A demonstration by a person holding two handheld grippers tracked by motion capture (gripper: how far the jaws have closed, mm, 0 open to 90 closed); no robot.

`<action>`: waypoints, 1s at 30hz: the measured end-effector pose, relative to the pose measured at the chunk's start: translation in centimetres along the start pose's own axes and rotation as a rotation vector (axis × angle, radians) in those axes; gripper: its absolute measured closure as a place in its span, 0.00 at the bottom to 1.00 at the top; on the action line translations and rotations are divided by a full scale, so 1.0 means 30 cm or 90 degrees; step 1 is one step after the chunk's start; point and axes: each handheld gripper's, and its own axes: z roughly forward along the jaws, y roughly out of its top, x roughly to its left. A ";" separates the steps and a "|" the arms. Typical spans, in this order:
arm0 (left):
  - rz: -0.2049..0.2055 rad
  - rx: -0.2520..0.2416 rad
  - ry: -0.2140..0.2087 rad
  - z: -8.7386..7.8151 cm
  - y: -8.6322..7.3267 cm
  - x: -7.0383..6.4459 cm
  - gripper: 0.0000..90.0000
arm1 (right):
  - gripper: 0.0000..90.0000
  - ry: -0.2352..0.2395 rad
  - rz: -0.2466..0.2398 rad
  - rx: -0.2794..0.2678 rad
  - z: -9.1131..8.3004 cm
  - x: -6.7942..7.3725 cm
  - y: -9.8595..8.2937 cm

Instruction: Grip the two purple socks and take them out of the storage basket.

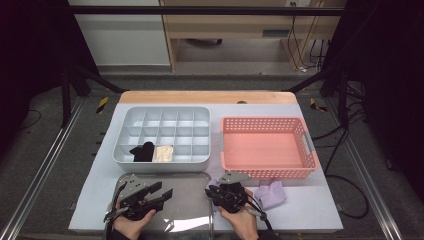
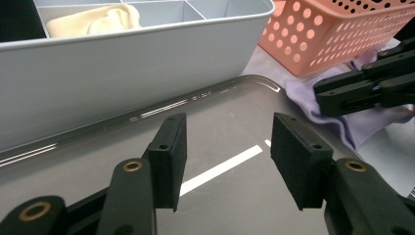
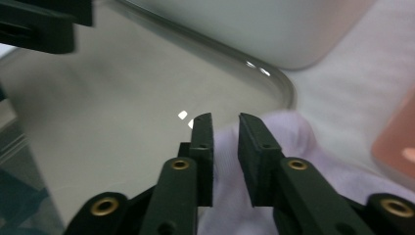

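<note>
My left gripper (image 1: 164, 191) (image 2: 227, 132) is open just above a shiny metal tray (image 1: 185, 210) (image 2: 220, 112) at the table's front, with nothing between its pads. My right gripper (image 1: 212, 192) (image 3: 225, 120) hovers at the tray's right edge (image 3: 122, 98), over the end of a lavender cloth (image 1: 272, 194) (image 3: 288, 132). Its jaws stand only a narrow gap apart, and the cloth shows beneath them. In the left gripper view, the right gripper (image 2: 342, 85) reaches in above the cloth (image 2: 303, 93).
Behind the tray stands a grey divided organizer (image 1: 160, 165) (image 2: 122, 83), with a black item (image 1: 143, 151) and a cream cloth (image 1: 163, 153) (image 2: 93, 22) in front compartments. To its right is a pink perforated basket (image 1: 267, 172) (image 2: 318, 34).
</note>
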 end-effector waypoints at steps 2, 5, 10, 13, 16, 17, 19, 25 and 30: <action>0.001 0.001 0.000 0.000 0.000 -0.001 0.52 | 0.79 0.008 -0.004 -0.022 -0.024 -0.001 0.007; 0.001 0.002 0.000 0.000 0.000 -0.003 0.51 | 0.77 0.009 -0.001 -0.048 -0.077 -0.020 0.015; 0.008 0.004 -0.004 0.004 0.009 -0.014 0.47 | 0.77 -0.032 -0.022 -0.052 -0.158 -0.066 -0.013; 0.013 0.006 -0.009 0.006 0.022 -0.028 0.47 | 0.77 -0.051 -0.010 -0.043 -0.192 -0.108 -0.050; 0.020 0.002 -0.017 0.005 0.048 -0.049 0.48 | 0.77 -0.062 0.007 -0.039 -0.212 -0.142 -0.074; 0.020 0.001 -0.020 0.004 0.056 -0.058 0.49 | 0.77 -0.063 0.013 -0.041 -0.220 -0.153 -0.082; 0.027 0.002 -0.024 0.007 0.070 -0.073 0.51 | 0.77 -0.068 0.016 -0.039 -0.231 -0.164 -0.092; 0.041 0.019 -0.034 0.050 0.098 -0.120 0.55 | 0.79 -0.072 0.026 -0.019 -0.236 -0.184 -0.126; 0.043 0.040 -0.043 0.120 0.105 -0.156 0.59 | 0.82 -0.066 0.022 0.013 -0.207 -0.186 -0.145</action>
